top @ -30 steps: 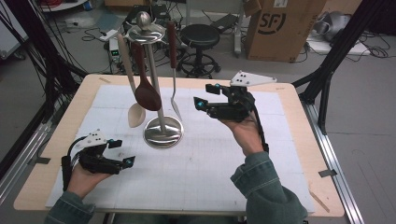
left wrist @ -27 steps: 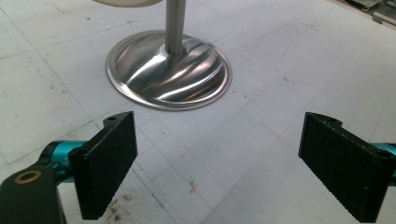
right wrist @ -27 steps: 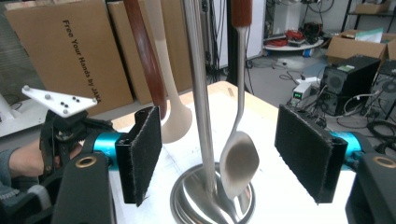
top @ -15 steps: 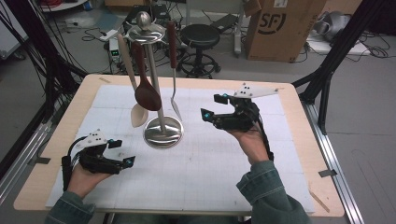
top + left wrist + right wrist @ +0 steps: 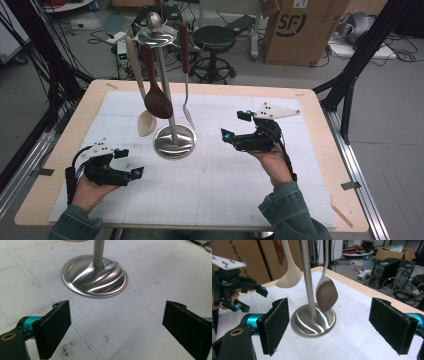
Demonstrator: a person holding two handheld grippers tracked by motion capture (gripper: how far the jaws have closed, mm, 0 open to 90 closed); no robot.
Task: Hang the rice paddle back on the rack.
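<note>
A steel utensil stand [image 5: 174,142] rises from the white mat, left of centre. From its top hang a pale wooden spoon [image 5: 146,122], a dark brown spoon [image 5: 158,102] and a metal spoon [image 5: 188,117] with a dark handle. My right gripper [image 5: 234,125] hovers to the right of the stand and points at it. Its jaws have just been opening and stand open with nothing between them. In the right gripper view the metal spoon [image 5: 326,293] and the stand's base [image 5: 313,320] lie beyond them. My left gripper [image 5: 131,161] rests open near the front left, facing the base [image 5: 95,276].
The gridded mat [image 5: 210,190] covers most of the wooden table [image 5: 320,165]. Behind the table stand a black stool [image 5: 214,40] and a cardboard box [image 5: 300,30]. Black frame poles [image 5: 350,75] flank the table's right side, and cables lie on the floor.
My right gripper has sunk toward the mat and drawn slightly back toward the person, with its jaws spread wider. The left gripper and the stand have stayed put.
</note>
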